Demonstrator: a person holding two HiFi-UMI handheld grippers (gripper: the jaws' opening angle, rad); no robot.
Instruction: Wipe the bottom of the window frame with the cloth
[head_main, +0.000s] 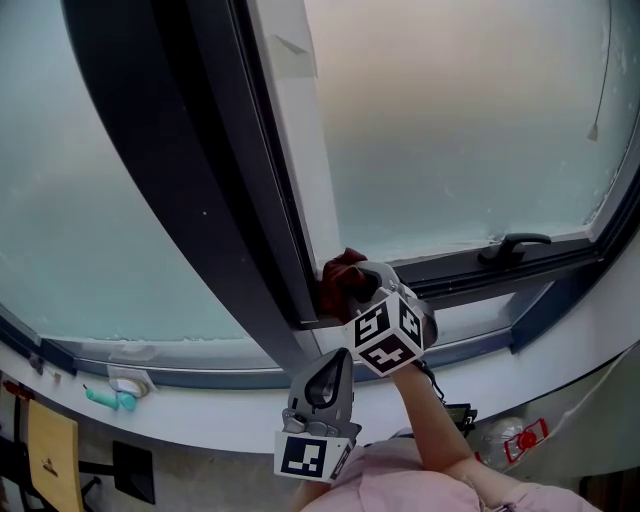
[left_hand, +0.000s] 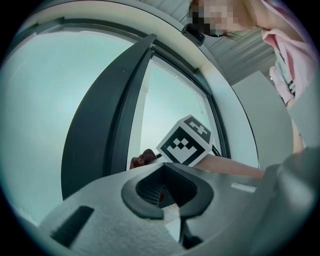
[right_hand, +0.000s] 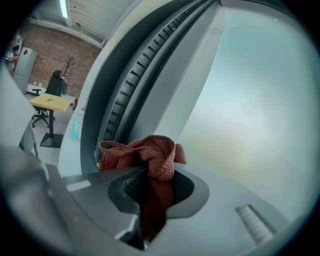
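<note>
my right claw (head_main: 352, 290) is pinching the cloth (head_main: 340, 272). in the right gripper view the jaws are pressed onto a fold of it, and the rest bunches into a loose knot just past the tips. that knot sits in the corner straight ahead of the claw, where the dark upright post (head_main: 200, 180) meets the bottom rail of the window frame (head_main: 460, 272). it looks to be touching the frame, but i can't tell how firmly. from the claw, the post runs on ahead, the glass (head_main: 450, 130) lies ahead and to its right, and the rail's long axis stretches off sideways to the claw's right, past the handle (head_main: 512, 245). i judge that the coming move turns on this: the cloth is at one end of the rail, so the wipe has to drag rightward along it, with the claw kept low against the rail. my left claw (head_main: 322, 385) hangs below and behind the right one, near the white sill (head_main: 200, 405). its jaws are pressed together on nothing, and it is farther from the rail, so the right one does the work.
</note>
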